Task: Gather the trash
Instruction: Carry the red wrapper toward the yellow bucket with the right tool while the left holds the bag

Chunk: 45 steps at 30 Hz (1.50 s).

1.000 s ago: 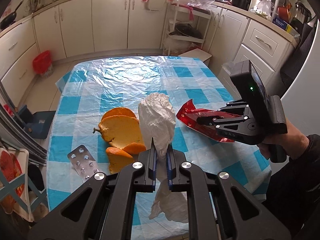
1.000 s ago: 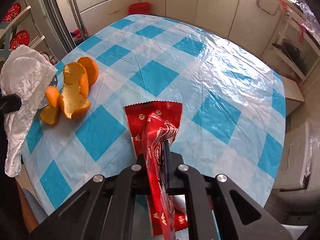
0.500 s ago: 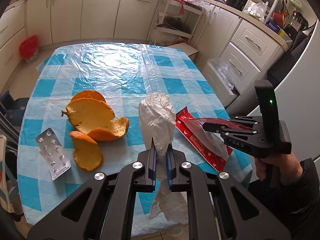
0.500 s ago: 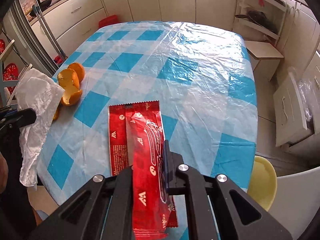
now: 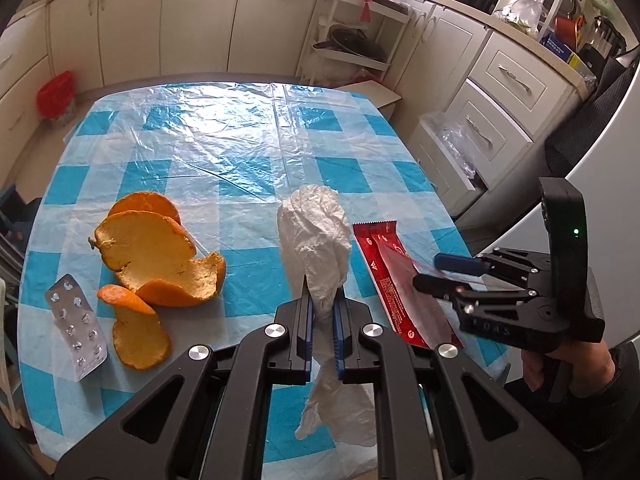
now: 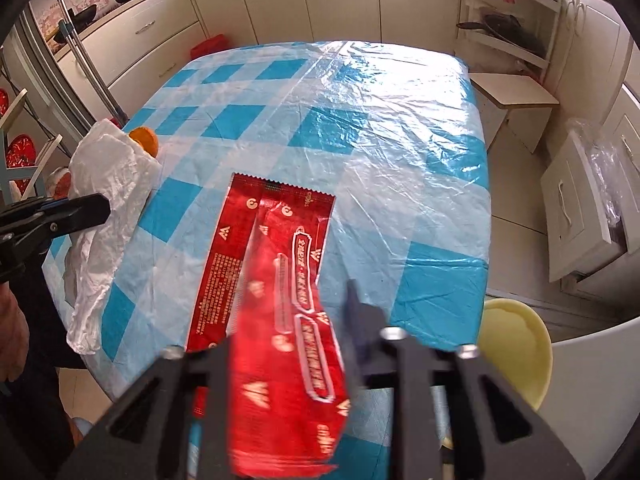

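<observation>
Two close wrist fisheyes over one shared checkered table

Landmark: tissue, above the table
Left of tissue: orange peels, on the table
Further left: blister pack, beside the peels
Right of tissue: wrapper
Behind tissue: bare tablecloth

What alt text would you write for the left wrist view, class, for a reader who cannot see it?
The left gripper pinches a crumpled white tissue above a blue-checked table. Orange peels and a blister pack lie left; the right gripper, jaws parted, is at a red wrapper.
</observation>
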Tool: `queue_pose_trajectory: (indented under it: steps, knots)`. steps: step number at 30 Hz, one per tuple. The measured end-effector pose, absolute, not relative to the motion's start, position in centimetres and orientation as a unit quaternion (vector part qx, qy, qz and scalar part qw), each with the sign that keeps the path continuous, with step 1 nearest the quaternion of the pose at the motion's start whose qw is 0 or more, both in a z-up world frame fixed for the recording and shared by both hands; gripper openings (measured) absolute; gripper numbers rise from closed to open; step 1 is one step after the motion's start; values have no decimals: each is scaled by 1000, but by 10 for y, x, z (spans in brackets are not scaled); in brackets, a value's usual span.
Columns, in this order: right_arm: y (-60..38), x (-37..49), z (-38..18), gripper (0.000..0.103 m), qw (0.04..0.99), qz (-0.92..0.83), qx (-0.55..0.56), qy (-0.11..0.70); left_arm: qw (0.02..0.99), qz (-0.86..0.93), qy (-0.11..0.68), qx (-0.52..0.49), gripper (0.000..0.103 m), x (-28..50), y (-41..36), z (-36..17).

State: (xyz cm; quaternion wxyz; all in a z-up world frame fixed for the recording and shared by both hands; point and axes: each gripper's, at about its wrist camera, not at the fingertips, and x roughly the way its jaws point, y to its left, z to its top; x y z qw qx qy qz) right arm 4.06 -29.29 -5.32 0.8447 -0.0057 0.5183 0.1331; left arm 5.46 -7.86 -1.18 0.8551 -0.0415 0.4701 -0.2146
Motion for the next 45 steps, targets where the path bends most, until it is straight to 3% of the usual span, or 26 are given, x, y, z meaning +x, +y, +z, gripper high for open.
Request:
queue_pose_trajectory:
  steps: [1, 9, 11, 15, 16, 22, 37, 45]
  knots:
    - [-291, 40, -53, 80, 848, 122, -7, 515, 855, -212, 472, -41, 8, 55, -79, -13]
    - [-243, 32, -65, 85, 853, 127, -72, 501, 853, -197, 480, -51, 8, 61, -67, -18]
    - [-238, 29, -65, 77, 859, 139, -79, 486, 854, -197, 479, -52, 8, 61, -66, -17]
    - [-250, 35, -59, 14, 863, 136, -62, 483, 855, -201, 475, -50, 8, 59, -68, -15]
    - [-258, 39, -59, 5, 861, 137, -41, 488, 855, -201, 475, -49, 8, 59, -68, -15]
    - [-281, 40, -50, 5, 864, 150, 30, 480, 857, -207, 470, -49, 8, 58, -71, -12]
    - [-355, 31, -25, 5, 892, 64, 76, 440, 858, -259, 443, -26, 8, 50, -124, 2]
    - [-417, 24, -54, 5, 872, -33, 86, 480, 858, -285, 426, -27, 8, 44, -174, 25]
